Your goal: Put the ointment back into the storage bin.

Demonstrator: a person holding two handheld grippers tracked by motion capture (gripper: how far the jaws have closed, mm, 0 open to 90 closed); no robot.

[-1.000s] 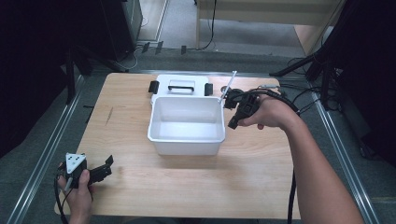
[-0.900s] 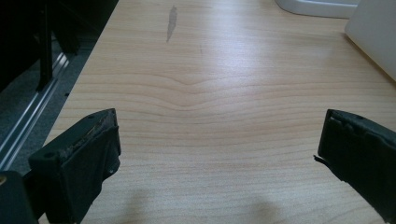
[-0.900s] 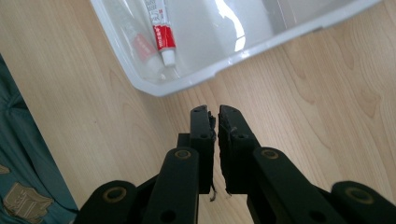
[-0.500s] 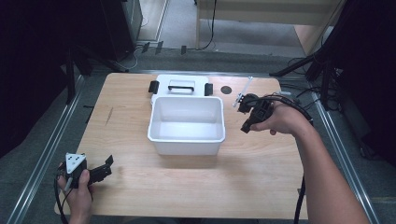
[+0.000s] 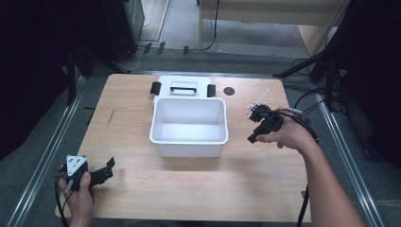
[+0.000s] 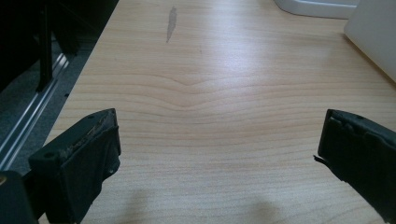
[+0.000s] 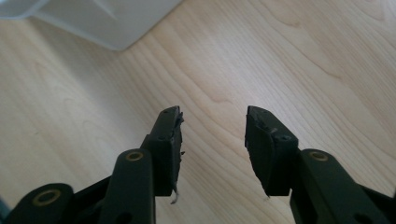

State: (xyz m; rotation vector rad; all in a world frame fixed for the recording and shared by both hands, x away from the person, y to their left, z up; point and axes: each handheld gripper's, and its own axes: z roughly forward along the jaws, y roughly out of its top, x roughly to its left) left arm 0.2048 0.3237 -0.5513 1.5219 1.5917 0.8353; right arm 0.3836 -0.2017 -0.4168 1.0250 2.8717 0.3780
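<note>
A white plastic bin [image 5: 189,126] is seen at the middle of the wooden table [image 5: 142,189], with its lid [image 5: 182,86], fitted with black latches, lying just behind it toward the far edge. The left gripper [image 5: 105,171] is held near the near left corner, its jaws spread wide and empty. The right gripper [image 5: 257,128] is held beside the bin's right wall, near the right edge, its jaws partly parted with nothing between them.

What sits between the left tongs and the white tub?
Nothing: in the high view, bare wooden table lies between the left tongs and the white tub.
</note>
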